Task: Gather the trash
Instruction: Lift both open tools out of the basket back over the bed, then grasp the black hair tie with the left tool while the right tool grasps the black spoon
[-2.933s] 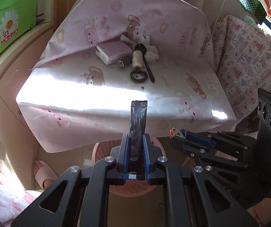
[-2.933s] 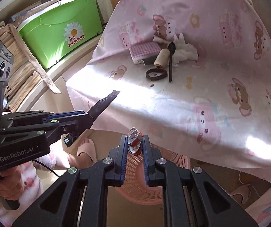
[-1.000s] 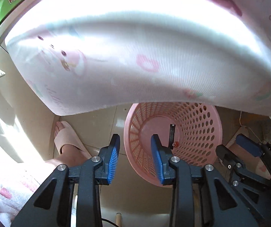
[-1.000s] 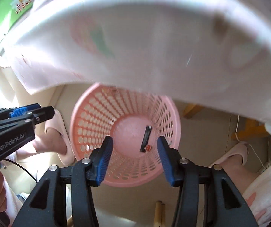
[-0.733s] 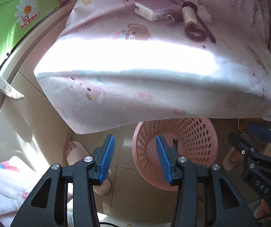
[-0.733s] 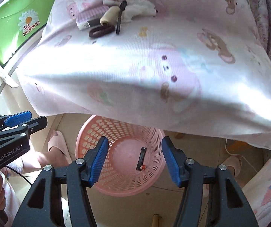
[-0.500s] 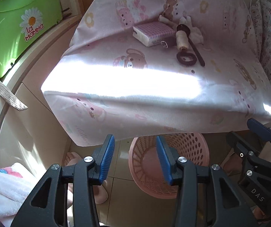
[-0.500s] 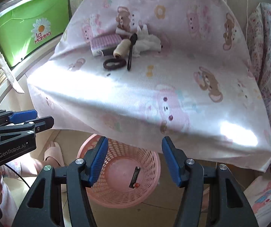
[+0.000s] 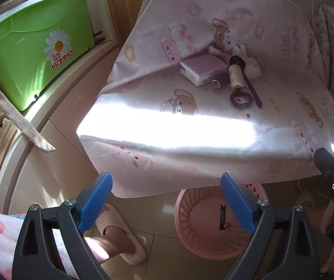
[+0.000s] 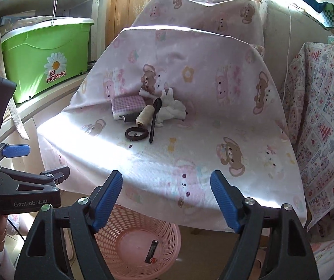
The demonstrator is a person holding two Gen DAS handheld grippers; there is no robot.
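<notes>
A pink mesh basket (image 9: 190, 200) (image 10: 167, 238) stands on the floor under the table's front edge. A black wrapper (image 9: 222, 217) (image 10: 151, 249) and a small red scrap lie in it. On the pink tablecloth (image 10: 201, 158) lie crumpled white tissue (image 10: 171, 112) (image 9: 250, 64), a black spoon (image 10: 154, 122), a thread spool (image 10: 144, 115), a dark hair band (image 10: 136, 133) and a checked tissue pack (image 10: 126, 106). My left gripper (image 9: 167, 200) is open and empty above the floor. My right gripper (image 10: 167, 200) is open and empty before the table edge.
A green storage box (image 10: 43, 56) sits on a shelf at the left, above stacked paper. A person's slippered foot (image 9: 118, 231) is on the floor by the basket. A patterned covered piece (image 10: 325, 116) stands at the right.
Both grippers dropped their wrapper and red scrap into the basket, opened wide, then rose and pulled back so the tabletop is in view again.
</notes>
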